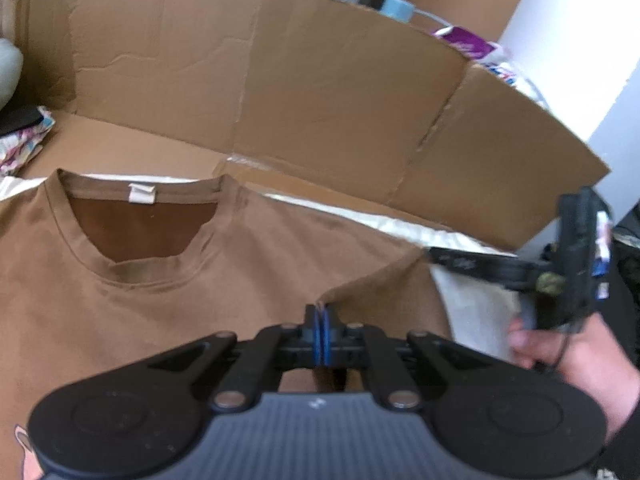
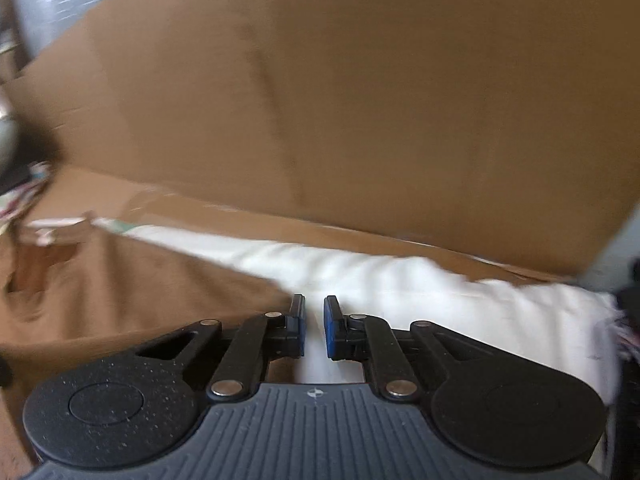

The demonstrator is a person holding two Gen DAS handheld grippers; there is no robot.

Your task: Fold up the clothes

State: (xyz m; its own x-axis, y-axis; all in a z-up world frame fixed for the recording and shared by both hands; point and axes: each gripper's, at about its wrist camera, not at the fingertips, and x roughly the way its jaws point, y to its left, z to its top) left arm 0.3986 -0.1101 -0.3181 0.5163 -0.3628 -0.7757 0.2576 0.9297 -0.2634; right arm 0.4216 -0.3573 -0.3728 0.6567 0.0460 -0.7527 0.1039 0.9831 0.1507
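One brown T-shirt [image 1: 160,300], left claw [image 1: 322,320] pinching its fold, right claw [image 2: 314,326] narrowly parted, empty

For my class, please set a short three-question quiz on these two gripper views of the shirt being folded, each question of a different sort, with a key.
1. True or false: the left gripper is shut on a fold of the brown shirt.
2. Multiple choice: the right gripper is (A) clamped on the shirt, (B) open and holding nothing, (C) holding the cardboard.
3. Fill in: the shirt lies on a ____ cloth, with a cardboard wall behind it.

Key: 1 true; 2 B; 3 white.
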